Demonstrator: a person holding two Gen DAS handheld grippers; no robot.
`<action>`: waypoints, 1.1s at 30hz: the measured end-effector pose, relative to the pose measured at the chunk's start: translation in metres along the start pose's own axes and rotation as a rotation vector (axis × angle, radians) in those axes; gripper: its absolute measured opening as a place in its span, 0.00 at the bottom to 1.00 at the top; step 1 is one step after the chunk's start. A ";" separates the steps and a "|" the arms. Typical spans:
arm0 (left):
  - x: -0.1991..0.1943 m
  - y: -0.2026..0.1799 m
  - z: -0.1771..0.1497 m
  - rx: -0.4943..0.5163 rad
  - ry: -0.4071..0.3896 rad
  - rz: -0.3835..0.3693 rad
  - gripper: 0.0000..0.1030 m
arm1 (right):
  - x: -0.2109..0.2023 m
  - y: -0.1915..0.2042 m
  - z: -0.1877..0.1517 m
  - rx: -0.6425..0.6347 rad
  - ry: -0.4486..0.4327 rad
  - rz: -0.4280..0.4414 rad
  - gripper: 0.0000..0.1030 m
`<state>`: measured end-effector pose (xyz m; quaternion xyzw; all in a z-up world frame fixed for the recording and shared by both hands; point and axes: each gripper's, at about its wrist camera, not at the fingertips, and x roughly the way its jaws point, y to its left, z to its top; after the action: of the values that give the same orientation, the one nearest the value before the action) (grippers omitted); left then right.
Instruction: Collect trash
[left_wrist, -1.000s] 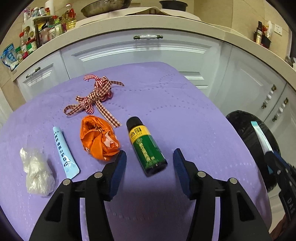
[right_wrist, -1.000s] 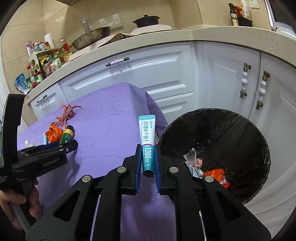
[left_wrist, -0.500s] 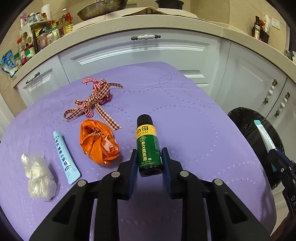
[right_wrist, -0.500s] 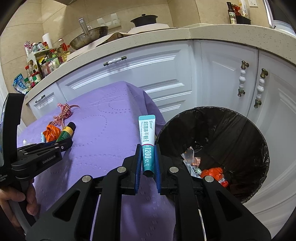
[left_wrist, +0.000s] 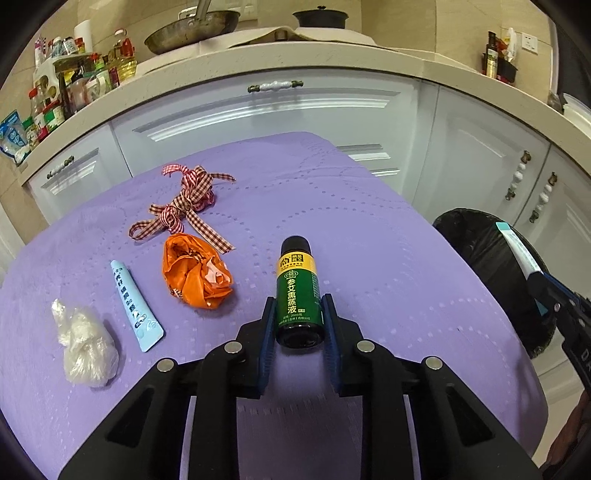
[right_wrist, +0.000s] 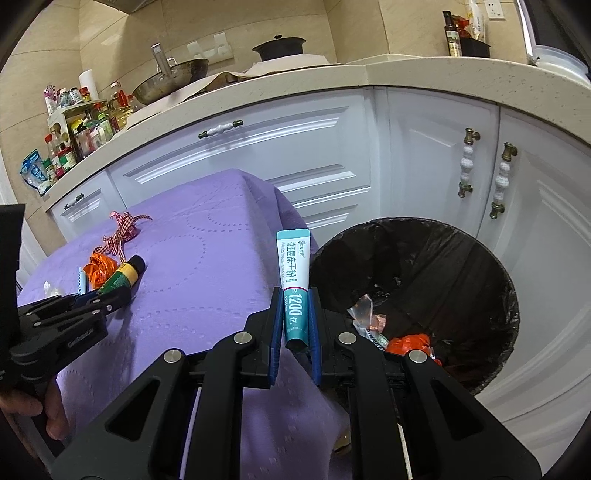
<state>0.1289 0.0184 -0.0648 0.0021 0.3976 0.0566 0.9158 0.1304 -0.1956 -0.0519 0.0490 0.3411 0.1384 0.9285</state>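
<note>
Purple-clothed table (left_wrist: 369, 236), bin (right_wrist: 491, 266) off its right edge. My left gripper (left_wrist: 298, 325) is clamped on the green bottle (left_wrist: 297, 295), right gripper (right_wrist: 294, 317) pinching the teal sachet (right_wrist: 294, 280); I'd lift the bottle straight up before swinging binward.

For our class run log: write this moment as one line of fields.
left tongs: shut on green bottle | right tongs: shut on teal sachet | bin: beside table, holds trash

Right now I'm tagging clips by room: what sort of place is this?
Likely a home kitchen: a wok on a stone counter, white cabinets, and condiment bottles.
</note>
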 end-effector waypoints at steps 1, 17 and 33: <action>-0.003 -0.001 -0.001 0.007 -0.008 -0.001 0.24 | -0.002 -0.001 0.000 0.001 -0.003 -0.004 0.12; -0.045 -0.024 -0.006 0.056 -0.102 -0.079 0.24 | -0.041 -0.016 0.000 0.006 -0.050 -0.093 0.12; -0.058 -0.080 0.007 0.122 -0.204 -0.177 0.24 | -0.061 -0.060 0.010 0.037 -0.113 -0.236 0.12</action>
<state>0.1025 -0.0664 -0.0219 0.0284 0.3036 -0.0493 0.9511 0.1060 -0.2707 -0.0179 0.0336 0.2939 0.0191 0.9551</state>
